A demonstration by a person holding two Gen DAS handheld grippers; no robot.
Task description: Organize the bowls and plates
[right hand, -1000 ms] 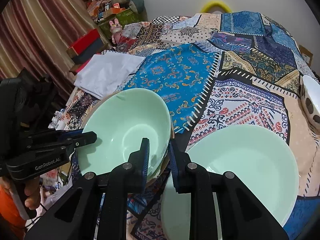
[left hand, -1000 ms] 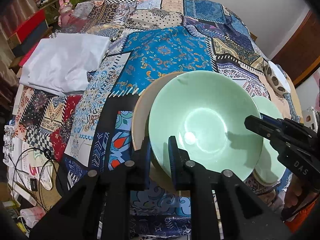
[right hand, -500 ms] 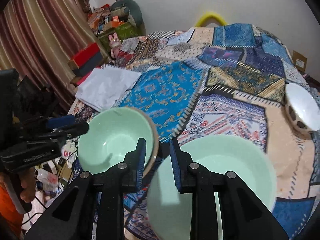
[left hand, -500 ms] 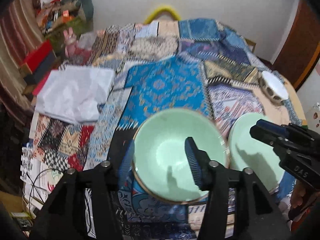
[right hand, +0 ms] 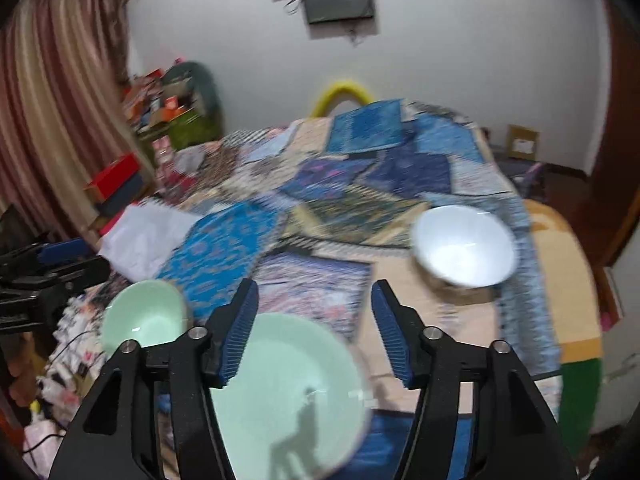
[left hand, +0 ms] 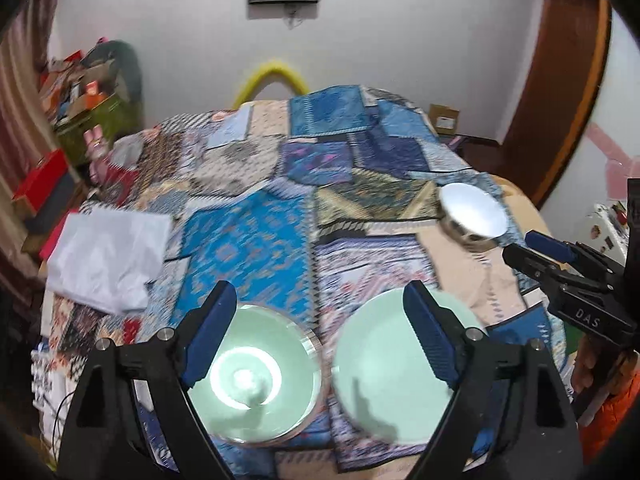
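Both tongs are empty and their jaws are opening. Left tongs (left hand: 316,336) hang with the blue pads wide apart above two pale green dishes, touching neither; right tongs (right hand: 314,330) stand less wide, also with nothing between the pads, over the nearer rim of the large dish.

As the landmark take the pale green glazed ceramic bowl (left hand: 252,372), which sits nested in a wider tan-rimmed dish on the patchwork quilt of blue, beige and dark printed squares (left hand: 256,240) that covers the bed. Just beside this bowl, to its right in the left wrist view, lies the large pale green shallow round plate-bowl (left hand: 396,368); the two look close to touching, though blur hides whether they do. Farther from the green bowl, beyond the large dish and toward the far right edge of the quilt, stands a white ceramic bowl with a spotted outer wall (right hand: 464,248), well apart from both green pieces. On the other side of the green bowl, up and to its left, a folded white cloth (left hand: 108,256) lies on the quilt. Behind all of it, past the far end of the bed from the green bowl, a yellow curved tube (left hand: 272,76) rises against the white wall.
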